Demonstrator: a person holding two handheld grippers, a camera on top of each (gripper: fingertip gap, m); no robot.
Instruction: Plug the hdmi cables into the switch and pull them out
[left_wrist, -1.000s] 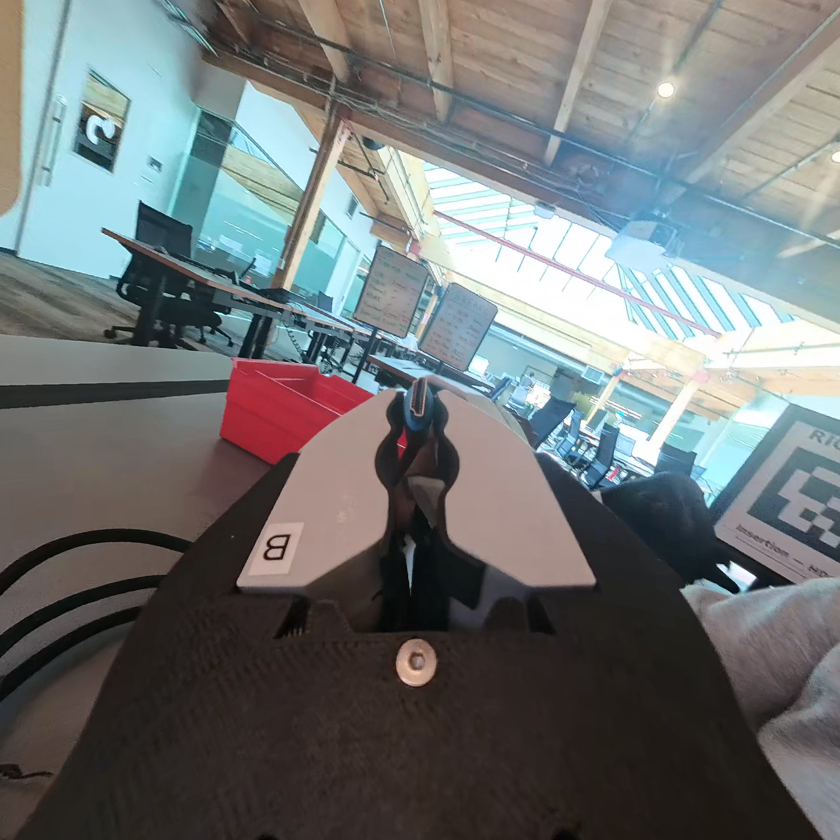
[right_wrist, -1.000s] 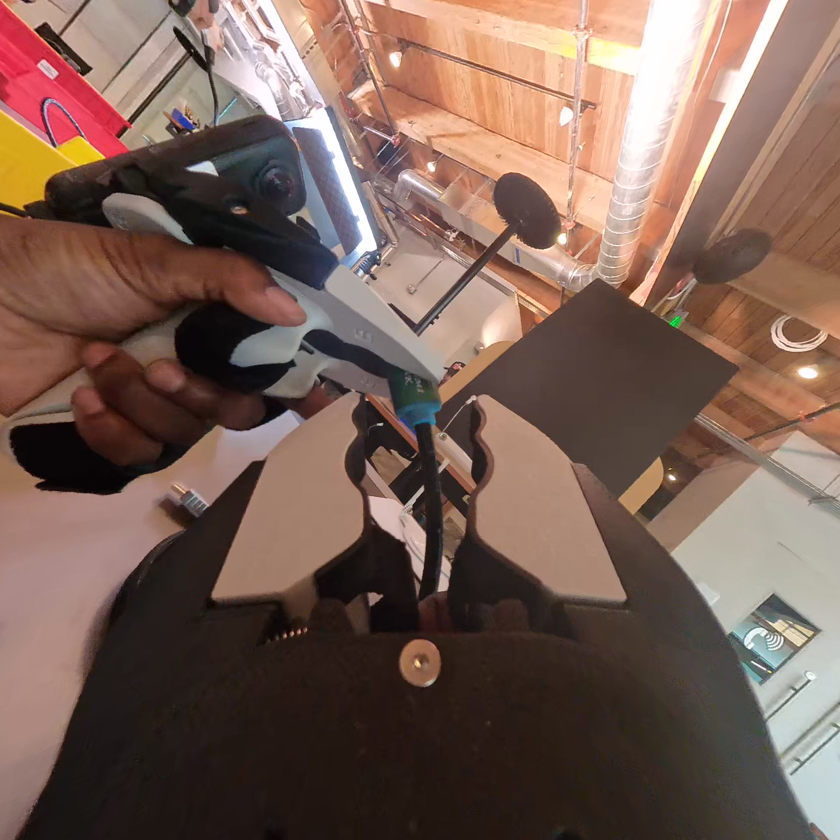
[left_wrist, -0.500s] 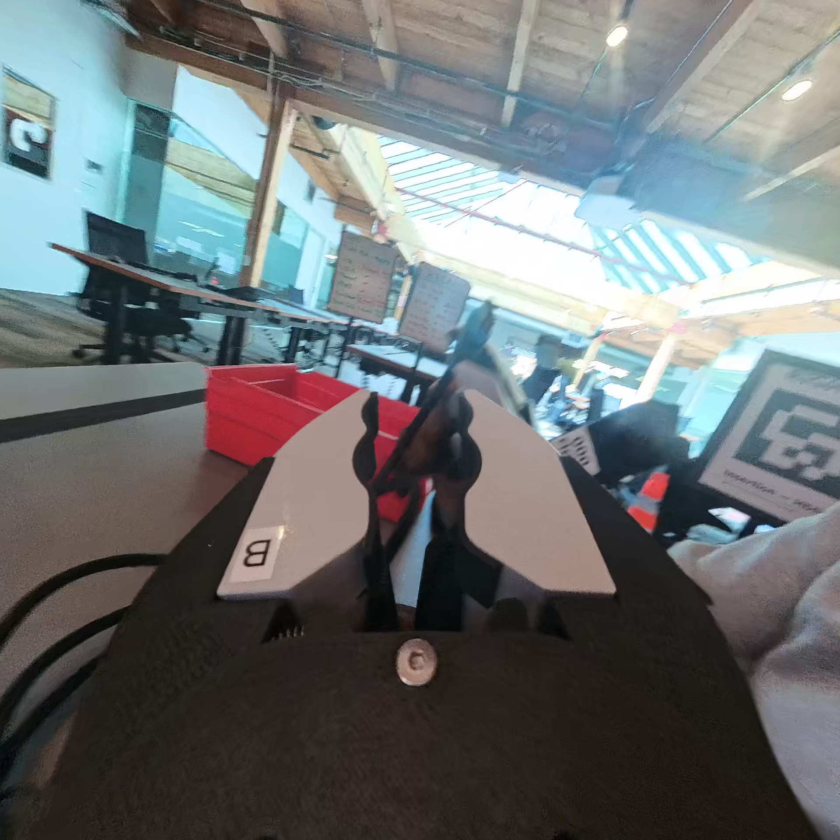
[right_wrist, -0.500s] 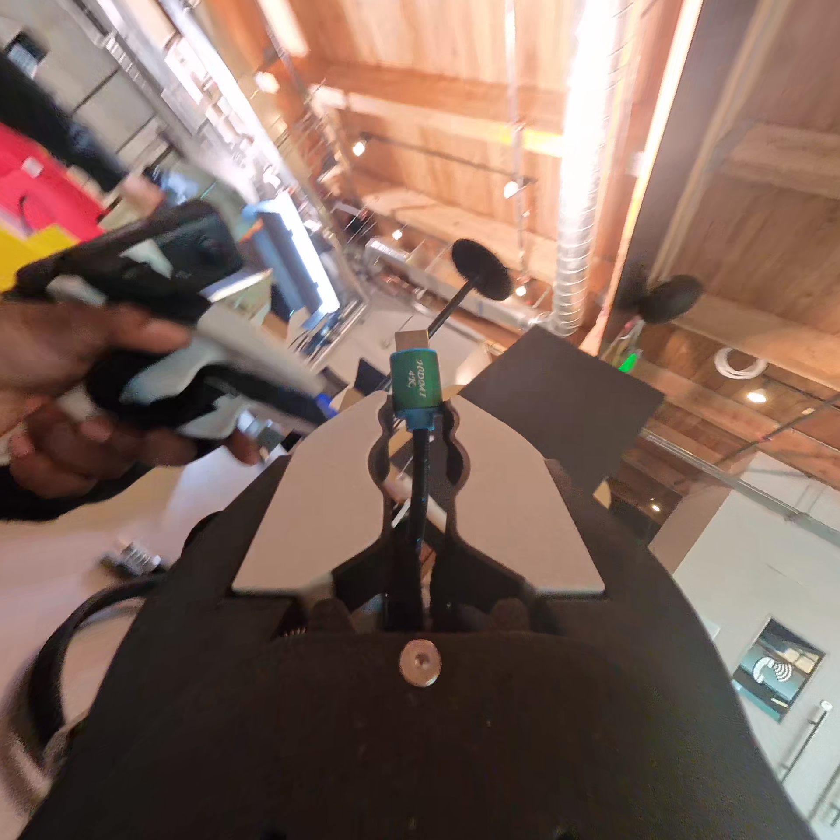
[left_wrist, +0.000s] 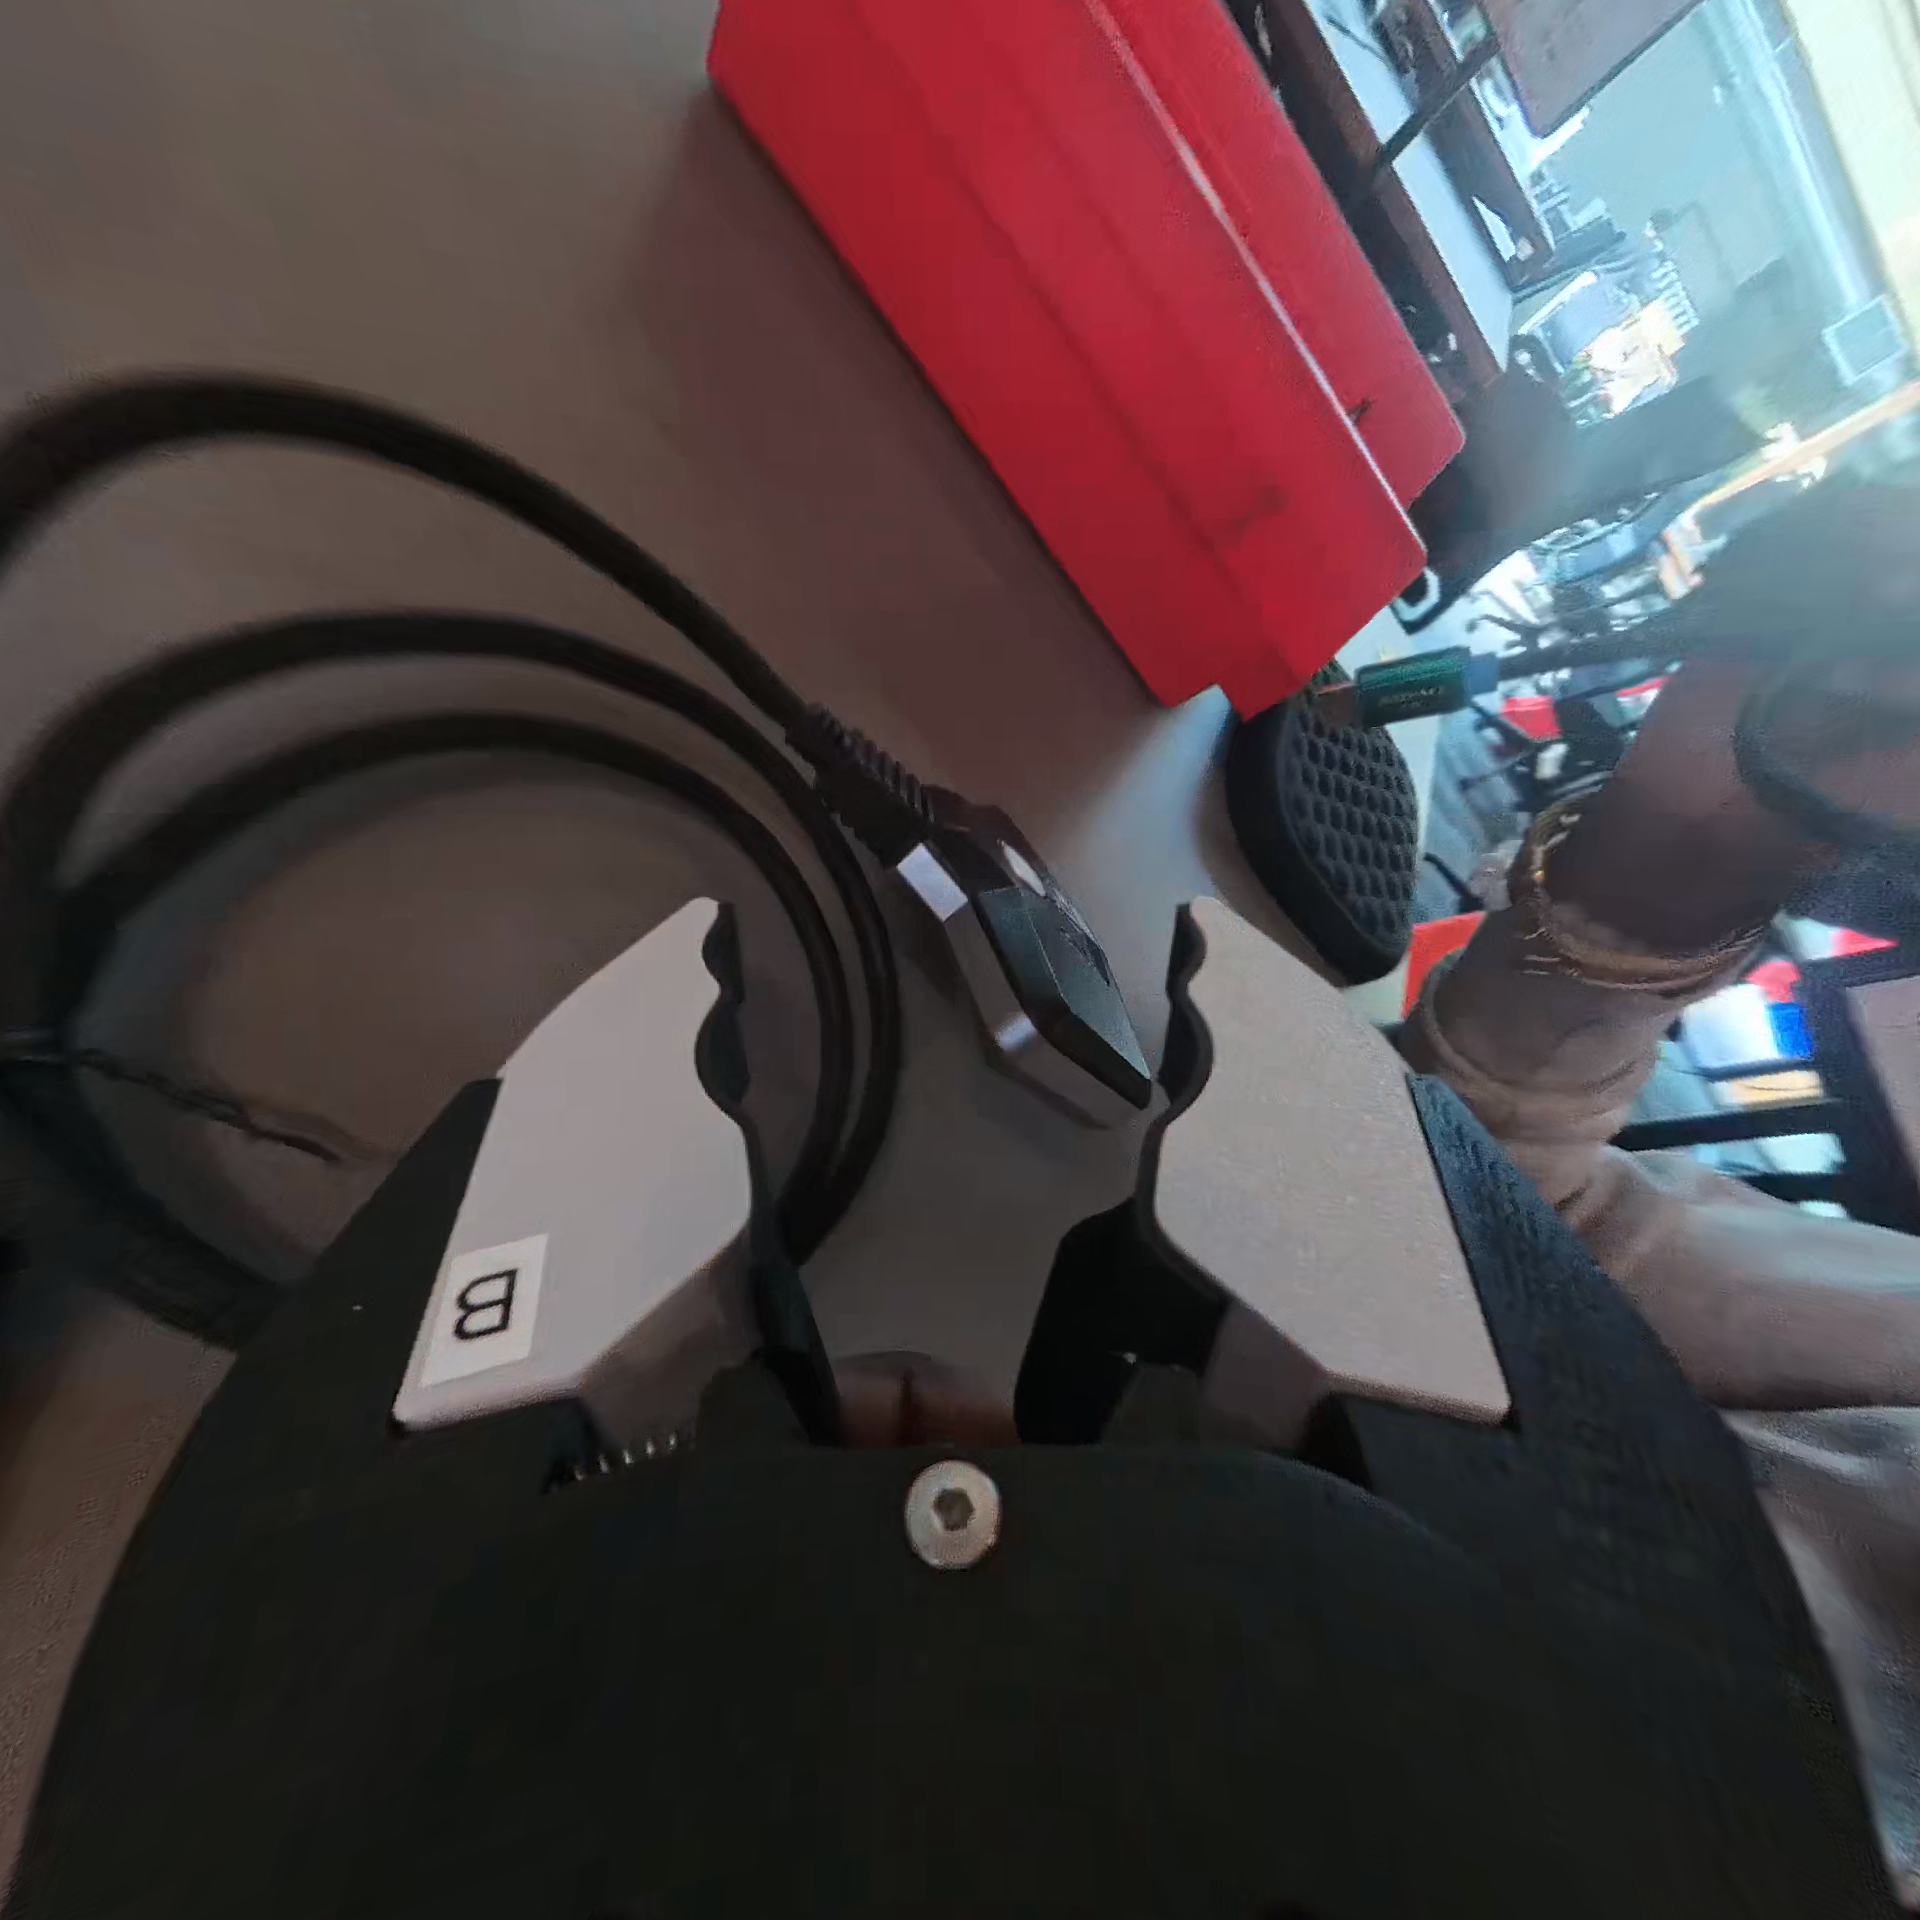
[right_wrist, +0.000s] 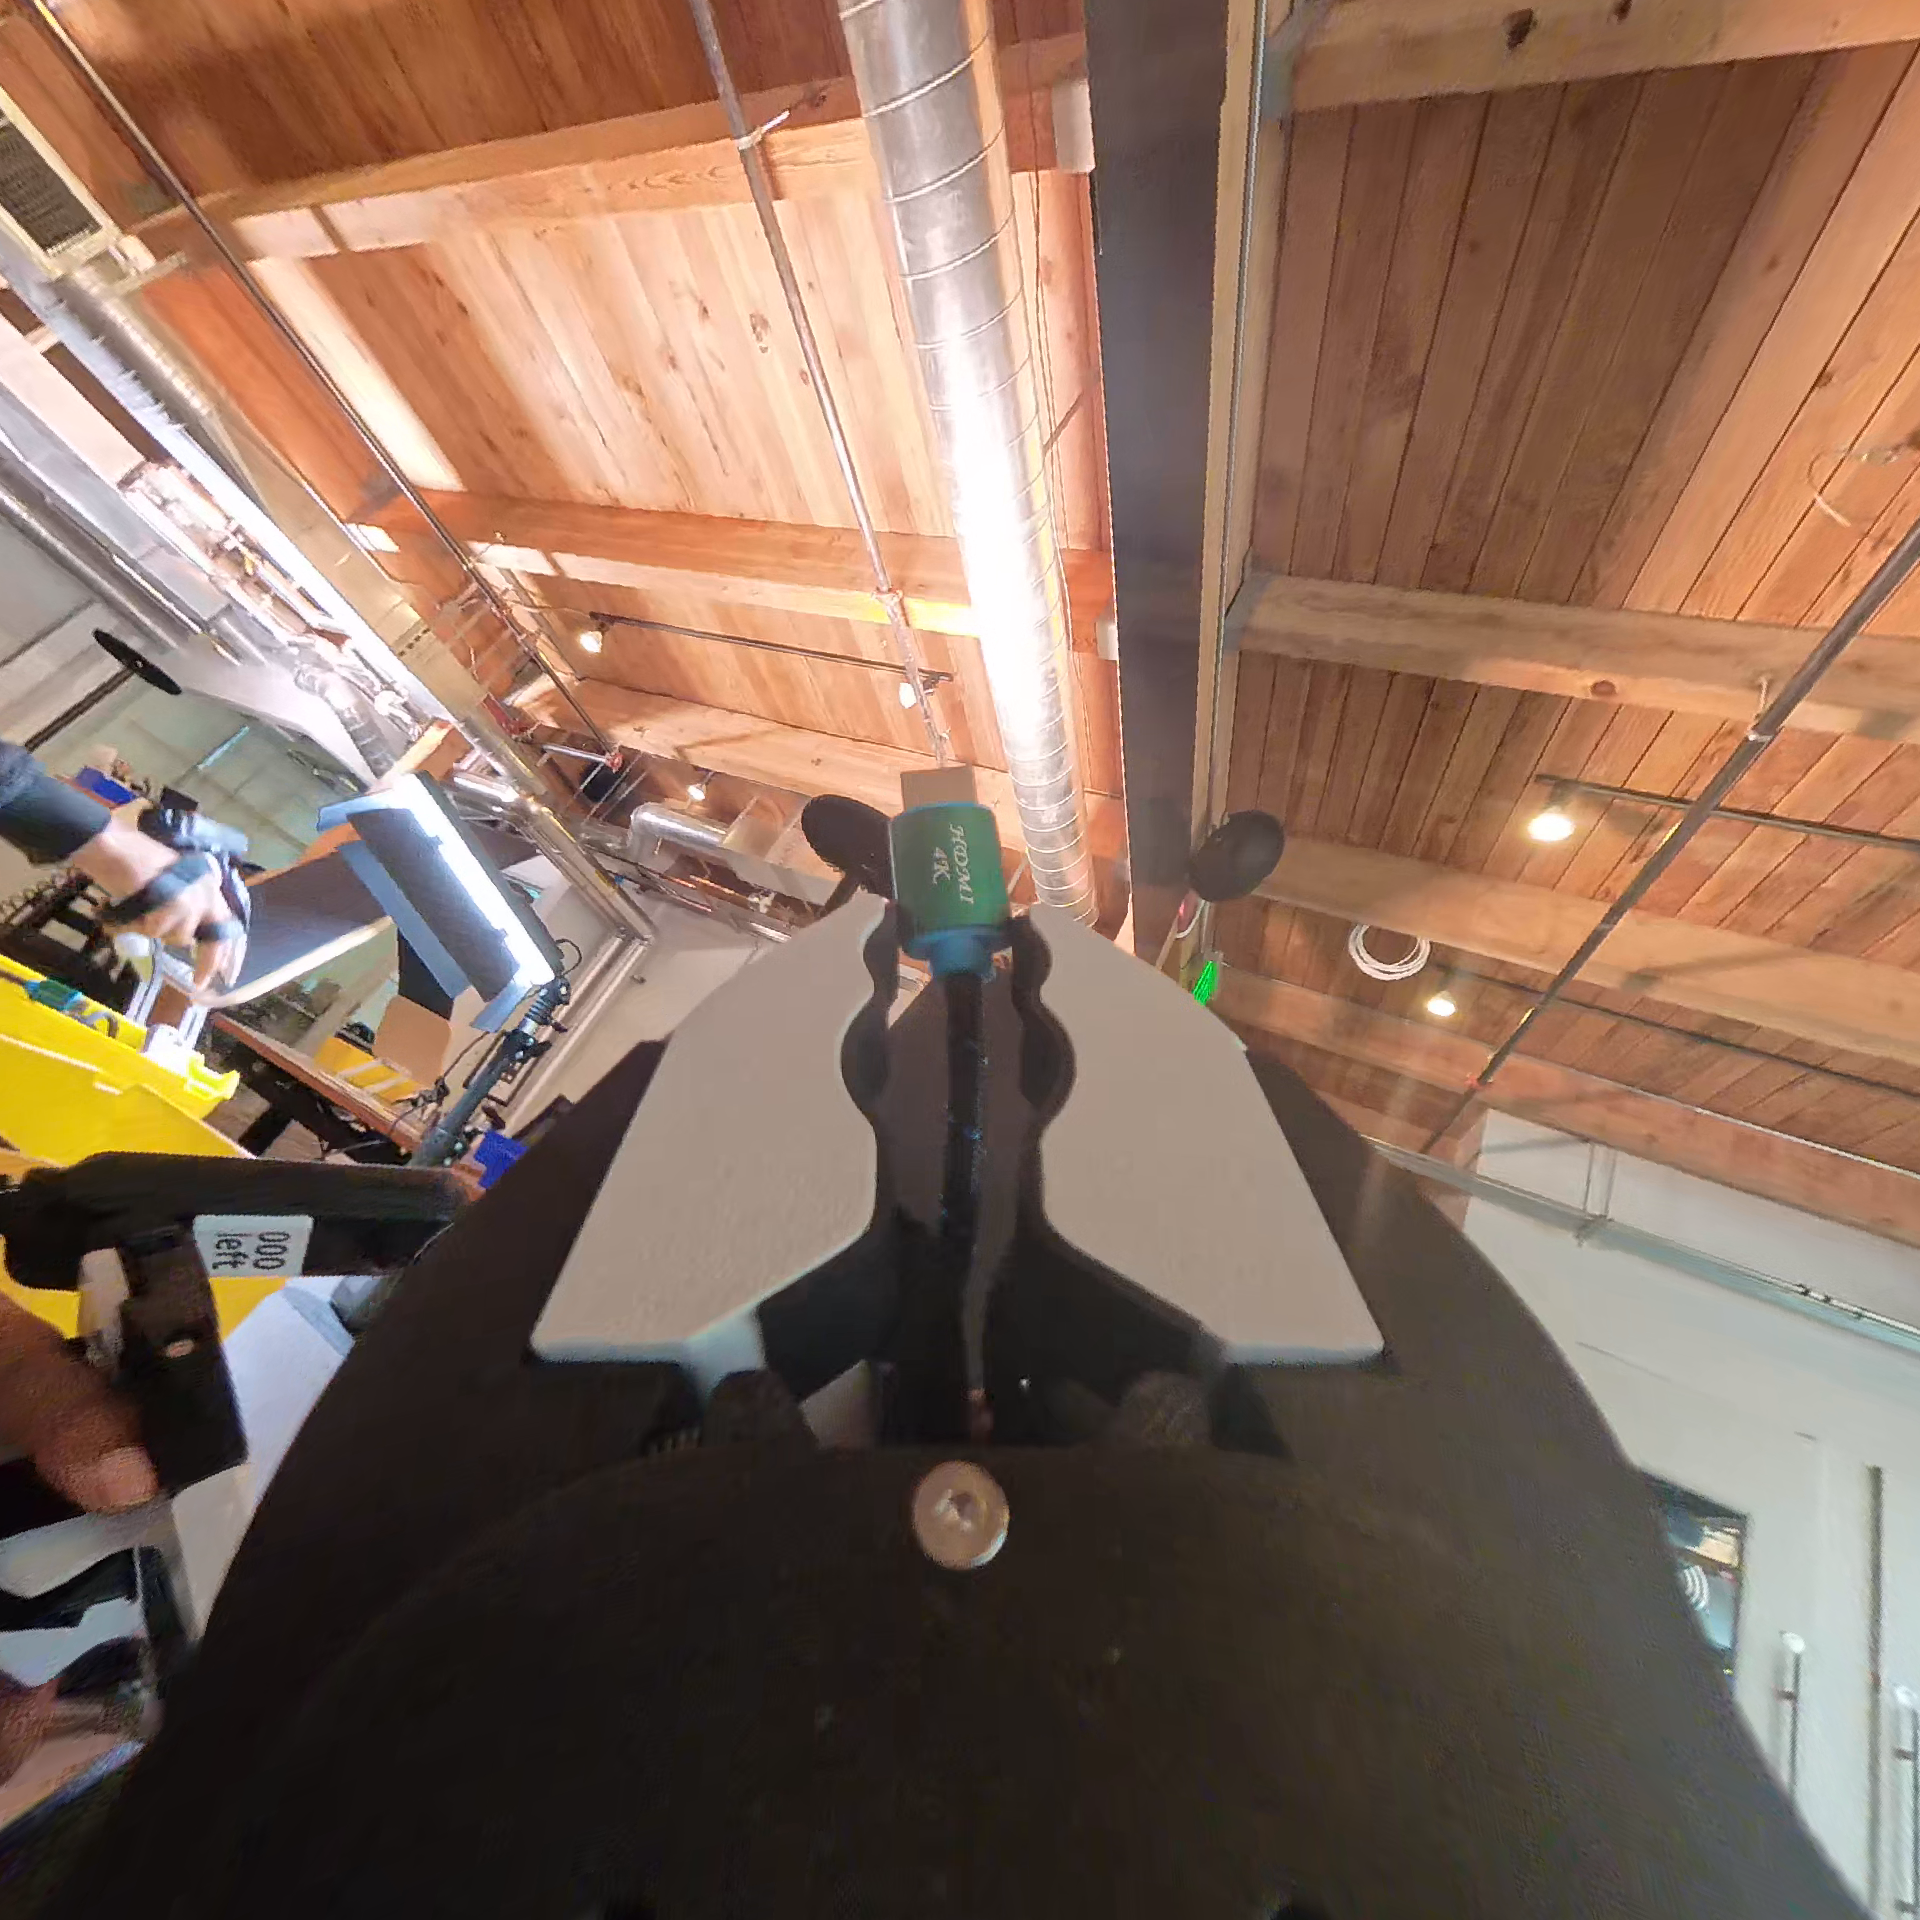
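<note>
Above the grey tabletop (left_wrist: 436, 260), the left tool (left_wrist: 951, 1049) gapes empty around a black angular metal switch (left_wrist: 1049, 971) lying beside a red plastic bin (left_wrist: 1091, 312), while the right tool (right_wrist: 954, 940) pinches a green-headed HDMI cable (right_wrist: 943, 873) pointing ceilingward.

Left wrist view: close, angled down past its jaws at the table (left_wrist: 436, 260). Right wrist view: up past its jaws at the ceiling (right_wrist: 644, 312). Shared: the green HDMI plug (right_wrist: 948, 871).
</note>
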